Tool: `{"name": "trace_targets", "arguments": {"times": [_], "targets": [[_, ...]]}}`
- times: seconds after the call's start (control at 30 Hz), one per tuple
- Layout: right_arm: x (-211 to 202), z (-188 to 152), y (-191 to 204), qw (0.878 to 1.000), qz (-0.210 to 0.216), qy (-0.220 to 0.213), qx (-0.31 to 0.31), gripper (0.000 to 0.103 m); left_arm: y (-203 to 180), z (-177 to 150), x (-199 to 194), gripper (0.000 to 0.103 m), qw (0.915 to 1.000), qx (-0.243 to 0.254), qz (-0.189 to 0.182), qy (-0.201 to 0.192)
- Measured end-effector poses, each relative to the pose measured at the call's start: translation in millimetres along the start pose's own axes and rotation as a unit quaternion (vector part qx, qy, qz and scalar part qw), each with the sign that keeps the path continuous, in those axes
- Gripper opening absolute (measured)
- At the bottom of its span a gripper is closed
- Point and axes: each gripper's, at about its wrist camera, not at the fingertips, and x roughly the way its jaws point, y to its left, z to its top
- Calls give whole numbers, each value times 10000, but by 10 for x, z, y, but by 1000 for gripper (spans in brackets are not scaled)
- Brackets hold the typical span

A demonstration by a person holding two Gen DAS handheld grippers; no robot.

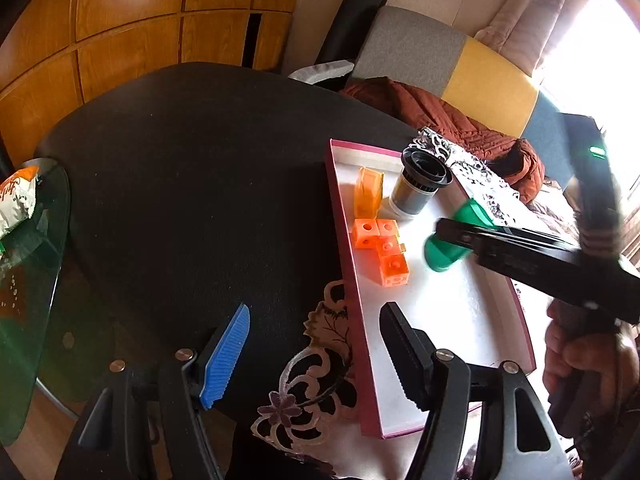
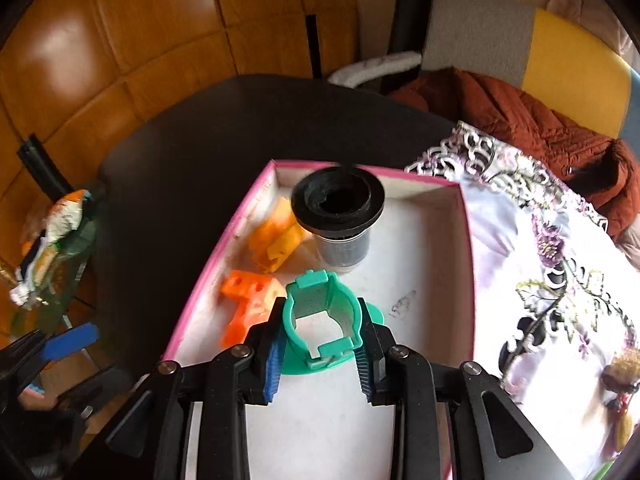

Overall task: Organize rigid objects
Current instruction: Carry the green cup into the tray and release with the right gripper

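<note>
Right gripper (image 2: 320, 330): clenched on ridged green plastic holder (image 2: 320, 316). Left gripper (image 1: 316, 354): released, empty. Box (image 2: 466, 220), 12 o'clock: black-rimmed cylinder (image 2: 340, 216), orange cubes (image 2: 248, 304).

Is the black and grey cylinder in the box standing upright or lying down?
Upright: the cylinder stands on its grey end in the box, black rim upward.

Glossy wooden wall panels (image 1: 128, 40), matt black tabletop (image 1: 192, 184), ribbed gripper pads (image 1: 226, 356)
</note>
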Motion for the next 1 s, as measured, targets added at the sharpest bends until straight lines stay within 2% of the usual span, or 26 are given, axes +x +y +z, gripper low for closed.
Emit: {"name": "trace_targets", "arguments": {"times": [0.13, 0.27, 0.33, 0.4, 0.43, 0.67, 1.0], "targets": [[244, -7, 9, 9994, -224, 245, -8, 32, -18, -20, -8, 68, 10000, 86, 41, -24], [236, -27, -53, 9996, -64, 155, 213, 35, -24, -16, 11, 68, 9999, 101, 56, -13], [222, -32, -68, 9996, -64, 115, 239, 39, -31, -25, 12, 68, 9999, 112, 65, -19], [197, -35, -96, 9995, 7, 70, 305, 54, -34, -28, 14, 68, 9999, 120, 99, -23], [169, -40, -104, 9994, 44, 41, 348, 57, -36, -28, 11, 68, 9999, 118, 109, -23], [-13, -101, -75, 9991, 64, -147, 383, 61, -47, -25, -31, 68, 9997, 136, 186, -88], [-314, -251, -6, 9982, -65, -482, 342, 73, -95, -45, -116, 68, 9995, 203, 187, -155]]}}
